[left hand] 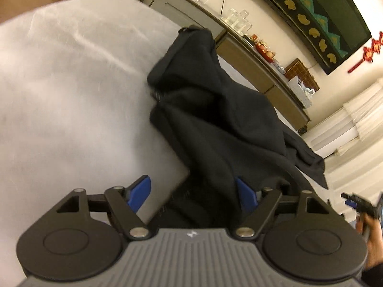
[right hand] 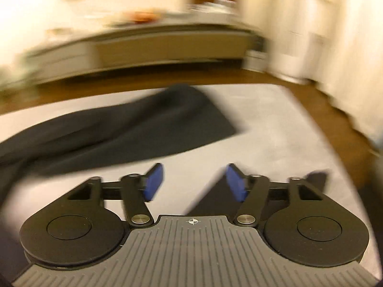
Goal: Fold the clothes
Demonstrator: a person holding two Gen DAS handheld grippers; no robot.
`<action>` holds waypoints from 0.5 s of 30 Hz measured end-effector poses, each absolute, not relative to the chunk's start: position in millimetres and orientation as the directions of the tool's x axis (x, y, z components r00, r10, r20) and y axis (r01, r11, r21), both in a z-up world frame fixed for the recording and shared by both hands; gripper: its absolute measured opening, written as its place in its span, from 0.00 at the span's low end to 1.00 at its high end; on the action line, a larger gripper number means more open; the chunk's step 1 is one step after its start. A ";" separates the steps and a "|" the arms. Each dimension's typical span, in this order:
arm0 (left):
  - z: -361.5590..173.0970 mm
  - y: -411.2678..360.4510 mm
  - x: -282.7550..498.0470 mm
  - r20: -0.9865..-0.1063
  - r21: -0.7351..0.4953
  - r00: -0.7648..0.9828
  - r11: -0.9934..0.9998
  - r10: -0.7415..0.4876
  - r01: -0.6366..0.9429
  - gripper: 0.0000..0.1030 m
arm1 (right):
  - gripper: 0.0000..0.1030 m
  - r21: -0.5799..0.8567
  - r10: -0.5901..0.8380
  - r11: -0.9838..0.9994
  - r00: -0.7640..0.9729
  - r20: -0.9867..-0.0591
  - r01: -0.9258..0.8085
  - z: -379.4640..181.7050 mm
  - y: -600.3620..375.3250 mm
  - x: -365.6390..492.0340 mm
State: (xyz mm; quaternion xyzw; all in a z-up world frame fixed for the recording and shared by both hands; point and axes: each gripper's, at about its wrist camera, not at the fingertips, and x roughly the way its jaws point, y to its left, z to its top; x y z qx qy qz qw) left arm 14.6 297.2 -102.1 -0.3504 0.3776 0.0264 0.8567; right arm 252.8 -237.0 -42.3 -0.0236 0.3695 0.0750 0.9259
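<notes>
1. The black, soft-fabric garment [left hand: 215,124] lies crumpled and bunched on the pale grey cloth-covered counter [left hand: 71,83], towards its far right edge; one end rises in a peak, and the near end runs down between the fingers of the left gripper [left hand: 194,193].
2. In the right wrist view, the same garment [right hand: 119,131] stretches flat across the counter [right hand: 275,131] from the left; a separate dark triangular flap lies just under the right gripper [right hand: 194,181]. This view is heavily motion-blurred.
3. Left gripper: blue-padded fingers [left hand: 141,191] stand wide apart, with fabric lying in the gap. Neither pad visibly presses the cloth.
4. Right gripper: blue-padded fingers [right hand: 154,181] are likewise spread apart, above the counter, holding nothing.
5. The right gripper also shows at the lower right edge of the left wrist view [left hand: 359,203], held in a hand.
6. Beyond the counter: a long low sideboard [left hand: 251,55] along the cream wall, carrying clear glassware [left hand: 237,19] and a red dish of fruit [left hand: 265,50].
</notes>
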 end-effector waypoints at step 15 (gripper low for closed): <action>-73.0 84.0 -58.8 -0.557 -0.017 0.785 0.949 -0.271 0.315 0.07 | 0.01 -0.210 0.059 0.918 0.639 -0.767 -0.336 -93.6 -164.9 150.7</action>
